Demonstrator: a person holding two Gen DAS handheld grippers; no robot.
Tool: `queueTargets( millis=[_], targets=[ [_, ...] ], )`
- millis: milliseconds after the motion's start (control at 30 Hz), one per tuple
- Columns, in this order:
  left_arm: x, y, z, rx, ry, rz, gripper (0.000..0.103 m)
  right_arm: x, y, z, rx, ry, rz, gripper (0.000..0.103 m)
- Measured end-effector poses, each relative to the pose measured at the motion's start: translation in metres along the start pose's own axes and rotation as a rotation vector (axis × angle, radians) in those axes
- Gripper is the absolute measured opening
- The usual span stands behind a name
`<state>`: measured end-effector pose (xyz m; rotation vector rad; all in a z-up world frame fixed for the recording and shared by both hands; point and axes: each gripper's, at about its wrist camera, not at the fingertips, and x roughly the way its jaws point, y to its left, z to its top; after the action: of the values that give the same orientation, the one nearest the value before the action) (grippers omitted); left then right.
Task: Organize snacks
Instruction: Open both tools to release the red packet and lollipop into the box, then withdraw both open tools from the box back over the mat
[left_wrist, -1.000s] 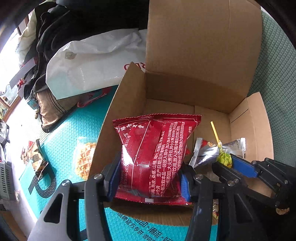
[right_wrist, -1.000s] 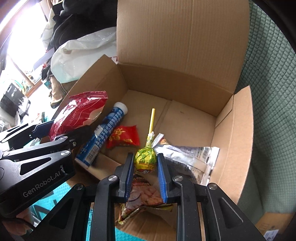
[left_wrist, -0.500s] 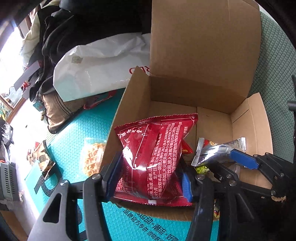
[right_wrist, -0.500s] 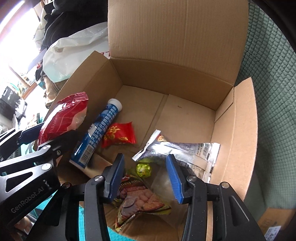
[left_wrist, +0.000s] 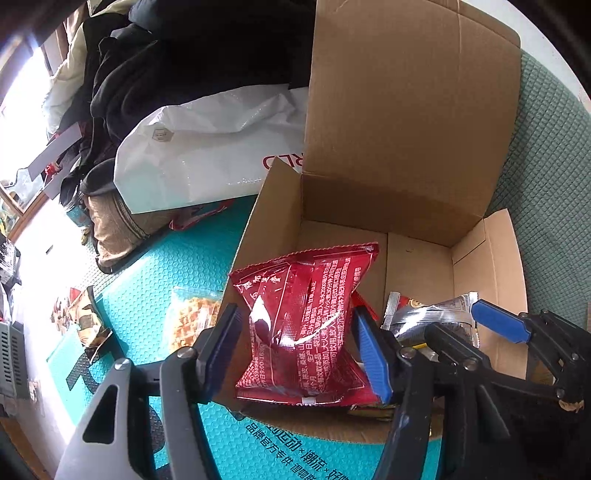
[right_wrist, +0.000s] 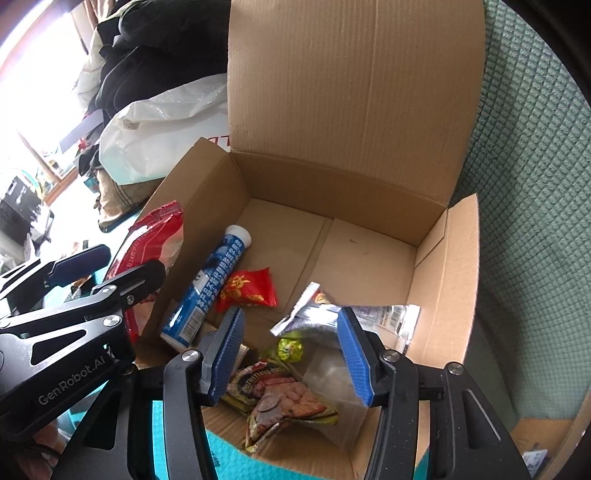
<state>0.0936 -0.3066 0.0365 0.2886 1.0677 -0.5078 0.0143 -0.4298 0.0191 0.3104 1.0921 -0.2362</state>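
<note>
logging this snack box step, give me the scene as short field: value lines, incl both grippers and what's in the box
container: open cardboard box, lid flap upright
in box: blue tube, small red packet, silver pouch, lollipop, peanut bag
left gripper: jaws just opening, big red bag between the pads, grip unclear
right gripper: open, jaws just opened, empty, above lollipop
outside box: waffle pack on teal mat

We see the open cardboard box with its lid flap upright. Against its left wall leans a puffy red snack bag, standing on edge. Beside it inside the box lies a blue tube, white cap toward the back wall, touching a small red packet. Near the front wall lie a silver pouch, a green-wrapped lollipop and a peanut bag.
</note>
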Motion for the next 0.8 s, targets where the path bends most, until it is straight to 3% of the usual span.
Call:
queueTargets(
  millis=[233,433,800],
  targets=[
    [-0.025,0.004,0.001,-0.013,-0.079,-0.018,0.061,-0.014,-0.002,0.001,0.008,-0.024,-0.001,0.052],
    [-0.046,0.030,-0.001,-0.088,-0.105,-0.015,0.061,-0.024,0.010,0.001,-0.014,-0.041,0.027,0.052],
    [-0.084,0.100,-0.014,-0.229,-0.146,0.057,0.061,-0.037,0.079,0.006,-0.133,-0.079,0.142,0.052]
  ],
)
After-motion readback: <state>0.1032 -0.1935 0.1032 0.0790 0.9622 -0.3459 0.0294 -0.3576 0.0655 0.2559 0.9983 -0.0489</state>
